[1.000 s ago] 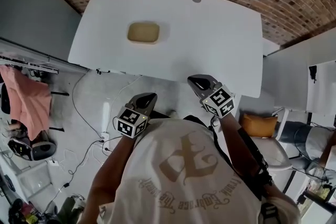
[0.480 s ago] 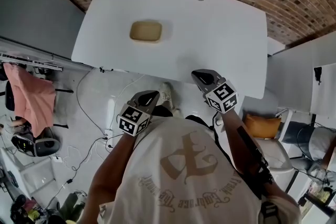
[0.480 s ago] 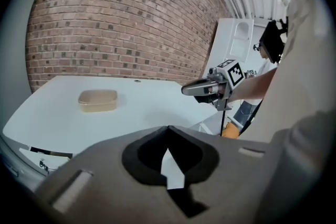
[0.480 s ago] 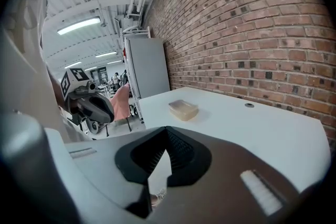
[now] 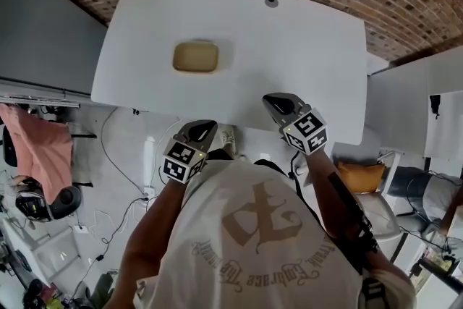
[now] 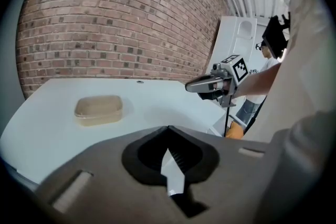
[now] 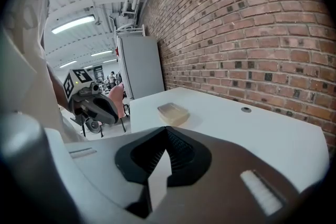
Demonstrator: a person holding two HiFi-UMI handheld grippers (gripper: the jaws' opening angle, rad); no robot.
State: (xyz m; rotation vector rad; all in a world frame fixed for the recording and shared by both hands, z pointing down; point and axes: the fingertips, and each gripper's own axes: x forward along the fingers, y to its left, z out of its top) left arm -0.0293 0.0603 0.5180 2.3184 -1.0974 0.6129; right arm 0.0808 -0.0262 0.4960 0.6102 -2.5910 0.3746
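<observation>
Hovering at table (image 5: 304, 40) edge: left gripper (image 5: 205, 127), right gripper (image 5: 270, 100); container (image 5: 195, 56) apart.

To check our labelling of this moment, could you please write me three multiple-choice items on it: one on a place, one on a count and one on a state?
1. Where does the tan container stand?
A. On the white table, left of its middle
B. On the floor
C. On a chair

2. How many containers are on the table?
A. Three
B. One
C. Two

3. How do the jaws of the left gripper stand?
A. Clamped on the container
B. Wide apart
C. Together, with nothing between them

Answers:
1 A, the head view shows it on the tabletop's left half.
2 B, every view shows only that one.
3 C, the left gripper view shows the tips meeting and nothing held.
</observation>
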